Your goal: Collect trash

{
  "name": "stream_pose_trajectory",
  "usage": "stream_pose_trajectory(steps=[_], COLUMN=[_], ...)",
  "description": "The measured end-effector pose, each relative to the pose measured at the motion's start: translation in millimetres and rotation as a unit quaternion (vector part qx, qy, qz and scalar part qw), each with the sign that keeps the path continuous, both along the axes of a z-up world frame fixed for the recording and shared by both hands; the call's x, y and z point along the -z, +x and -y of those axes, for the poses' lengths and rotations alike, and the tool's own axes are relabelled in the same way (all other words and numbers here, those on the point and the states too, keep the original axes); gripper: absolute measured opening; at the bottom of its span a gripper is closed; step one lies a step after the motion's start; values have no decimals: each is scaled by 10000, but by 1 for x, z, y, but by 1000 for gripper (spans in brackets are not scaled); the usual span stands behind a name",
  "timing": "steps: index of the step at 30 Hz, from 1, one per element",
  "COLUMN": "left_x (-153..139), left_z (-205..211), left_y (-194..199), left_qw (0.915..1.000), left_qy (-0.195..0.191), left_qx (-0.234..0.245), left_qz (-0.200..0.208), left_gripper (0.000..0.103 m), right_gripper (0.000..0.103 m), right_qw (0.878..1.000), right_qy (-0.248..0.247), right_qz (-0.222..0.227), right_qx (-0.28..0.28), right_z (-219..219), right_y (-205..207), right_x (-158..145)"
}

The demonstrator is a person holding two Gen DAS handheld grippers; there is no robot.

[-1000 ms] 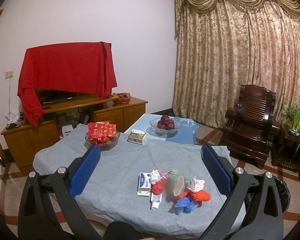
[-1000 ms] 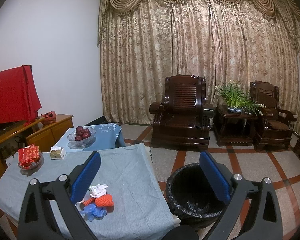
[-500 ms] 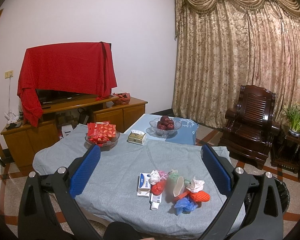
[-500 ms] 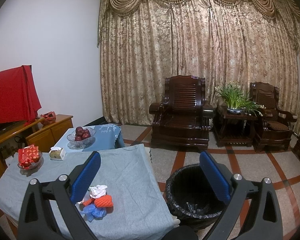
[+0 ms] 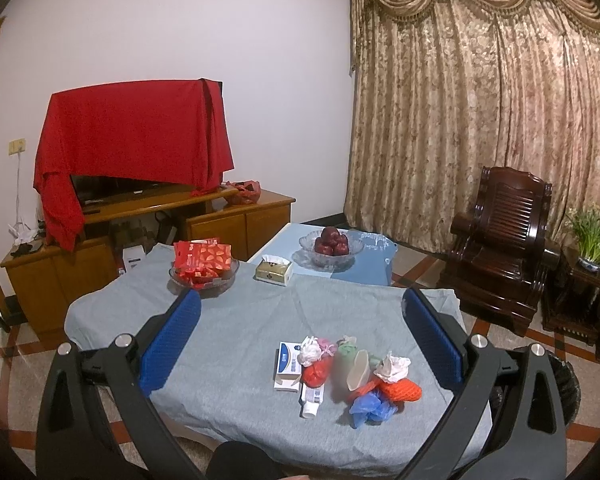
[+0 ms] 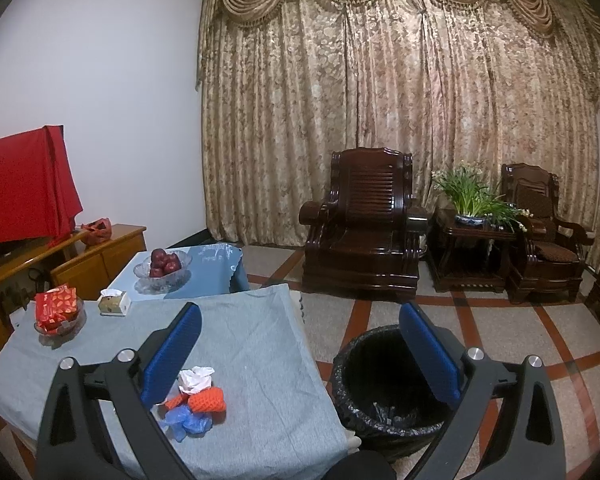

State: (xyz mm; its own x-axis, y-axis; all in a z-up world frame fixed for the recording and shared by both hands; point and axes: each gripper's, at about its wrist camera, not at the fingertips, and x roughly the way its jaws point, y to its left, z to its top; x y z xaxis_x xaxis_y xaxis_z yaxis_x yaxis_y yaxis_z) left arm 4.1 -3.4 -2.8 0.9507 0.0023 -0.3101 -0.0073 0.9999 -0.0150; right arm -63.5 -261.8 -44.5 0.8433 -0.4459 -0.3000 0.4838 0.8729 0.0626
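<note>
A pile of trash lies on the grey-clothed table (image 5: 240, 320) near its front right: a white and blue box (image 5: 288, 364), a small tube (image 5: 312, 398), an orange foam net (image 5: 404, 391), a blue plastic wad (image 5: 370, 406), crumpled white tissue (image 5: 394, 366) and a paper cup (image 5: 358, 368). My left gripper (image 5: 300, 340) is open and empty, held above and short of the pile. My right gripper (image 6: 300, 348) is open and empty, between the table and the black-lined bin (image 6: 384, 384). The orange net (image 6: 206, 399) and tissue (image 6: 196, 378) also show in the right wrist view.
A bowl of red packets (image 5: 202, 268), a tissue box (image 5: 274, 270) and a glass bowl of apples (image 5: 331, 242) stand farther back. A wooden cabinet (image 5: 100, 248) with a red-draped TV lies left. Dark wooden armchairs (image 6: 364, 232) and a plant table (image 6: 472, 236) stand by the curtain.
</note>
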Motion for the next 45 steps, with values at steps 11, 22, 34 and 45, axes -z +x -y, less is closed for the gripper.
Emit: stream_pose_trajectory(steps=[11, 22, 34, 45], left_x=[42, 125, 181, 213], left_z=[-6, -9, 0, -14], left_y=[38, 98, 146, 178], left_qw=[9975, 9861, 9878, 9853], left_qy=[-30, 58, 187, 45], left_qx=[197, 336, 626, 579], left_qz=[-671, -1627, -1417, -1606], left_gripper=[98, 98, 98, 98], right_gripper=[97, 64, 42, 41], right_qw=[9971, 9701, 9390, 9278], right_qy=[28, 603, 925, 916], right_qz=[-481, -1462, -1941, -2102], right_qx=[-587, -1839, -2682, -2942], right_z=[-6, -13, -30, -45], right_y=[40, 123, 218, 272], right_x=[32, 123, 211, 250])
